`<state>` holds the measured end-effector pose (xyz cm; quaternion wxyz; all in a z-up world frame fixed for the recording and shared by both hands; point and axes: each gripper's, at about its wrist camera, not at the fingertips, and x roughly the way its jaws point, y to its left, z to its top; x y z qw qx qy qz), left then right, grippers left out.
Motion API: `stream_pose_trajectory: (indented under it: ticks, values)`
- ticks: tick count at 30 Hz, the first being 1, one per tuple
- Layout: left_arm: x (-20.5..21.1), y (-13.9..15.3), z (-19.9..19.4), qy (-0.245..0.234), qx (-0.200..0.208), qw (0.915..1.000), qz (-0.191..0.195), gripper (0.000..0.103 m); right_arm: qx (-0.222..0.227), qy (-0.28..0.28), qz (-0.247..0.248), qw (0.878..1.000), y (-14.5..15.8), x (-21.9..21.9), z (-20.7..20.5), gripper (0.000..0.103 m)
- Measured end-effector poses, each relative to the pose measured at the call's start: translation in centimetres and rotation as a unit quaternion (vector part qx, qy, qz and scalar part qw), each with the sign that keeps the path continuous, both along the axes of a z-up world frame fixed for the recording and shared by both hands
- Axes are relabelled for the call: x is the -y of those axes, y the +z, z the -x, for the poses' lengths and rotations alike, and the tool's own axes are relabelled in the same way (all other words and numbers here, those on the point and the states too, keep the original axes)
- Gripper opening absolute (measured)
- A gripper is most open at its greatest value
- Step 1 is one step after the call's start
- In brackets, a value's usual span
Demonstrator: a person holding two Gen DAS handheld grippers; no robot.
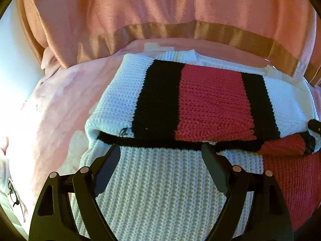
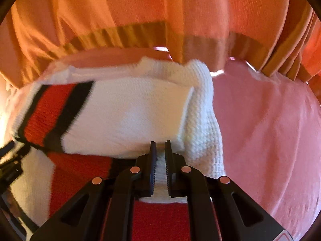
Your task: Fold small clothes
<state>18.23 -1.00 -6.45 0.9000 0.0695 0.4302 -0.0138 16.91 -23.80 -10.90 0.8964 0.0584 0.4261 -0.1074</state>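
Note:
A small knitted sweater [image 1: 210, 104], white with black and red stripes, lies folded over on a pink cloth. In the left wrist view my left gripper [image 1: 160, 150] stands open just over the white knit, its fingertips at the black-edged fold line, nothing pinched between them. In the right wrist view the same sweater [image 2: 124, 116] shows its white folded part and a striped end at the left. My right gripper [image 2: 160, 146] is shut on the white edge of the sweater, knit bunched between its pads. A tip of the right gripper [image 1: 315, 125] shows at the left view's right edge.
A pink cloth [image 2: 270, 130] covers the surface under the sweater and lies bare to the right; the same pink cloth [image 1: 56, 110] stretches to the left. A person in an orange top with a ribbed hem [image 1: 160, 10] stands right behind the sweater.

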Motion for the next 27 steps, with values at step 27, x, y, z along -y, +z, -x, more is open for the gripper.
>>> stream_pose_trajectory:
  ticks: [27]
  values:
    - [-3.6, 2.1, -0.6, 0.029, -0.013, 0.9898, 0.139, 0.087, 0.037, -0.035, -0.06, 0.997, 2.3, 1.2, 2.8, 0.048]
